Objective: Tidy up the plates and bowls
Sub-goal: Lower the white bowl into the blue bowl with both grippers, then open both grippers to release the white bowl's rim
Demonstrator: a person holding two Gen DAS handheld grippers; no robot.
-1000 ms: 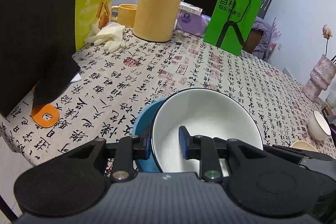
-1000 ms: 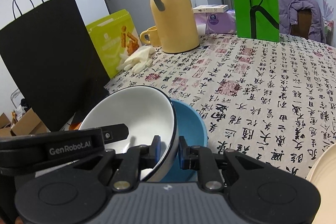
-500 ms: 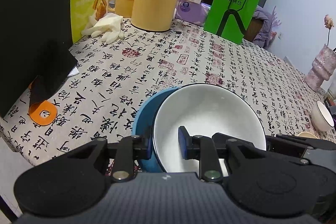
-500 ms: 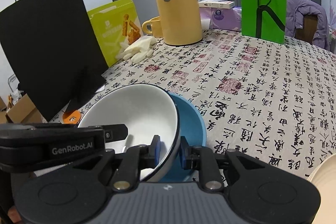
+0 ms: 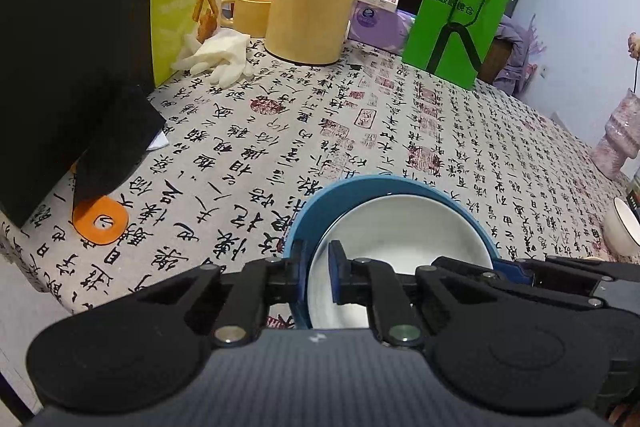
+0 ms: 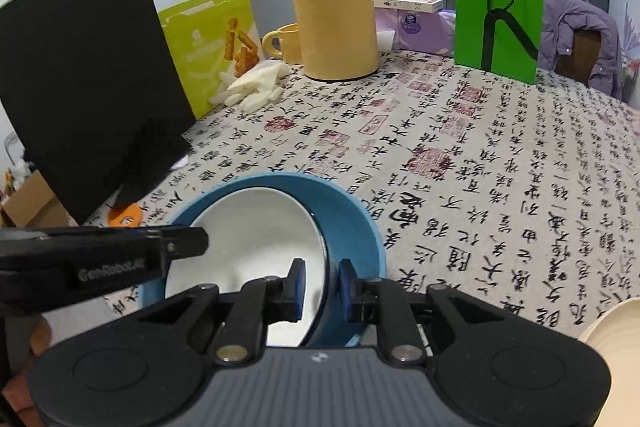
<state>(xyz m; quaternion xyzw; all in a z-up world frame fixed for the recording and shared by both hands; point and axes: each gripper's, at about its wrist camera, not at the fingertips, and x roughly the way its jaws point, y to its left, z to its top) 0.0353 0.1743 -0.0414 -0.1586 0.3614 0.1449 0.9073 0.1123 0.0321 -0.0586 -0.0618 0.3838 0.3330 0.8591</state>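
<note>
A second ago the white bowl [image 5: 404, 231] stood tilted against the blue bowl [image 6: 352, 227], well proud of its rim; it now sits nested inside, mouth up, leaning slightly. The left gripper [image 5: 316, 275] is clamped over both rims on its side, one pad outside the blue wall, one inside the white. The right gripper [image 6: 320, 285] grasps the opposite rims likewise, though contact there looks uncertain. Both bowls lie directly ahead of the fingers on the patterned tablecloth [image 6: 480, 163].
</note>
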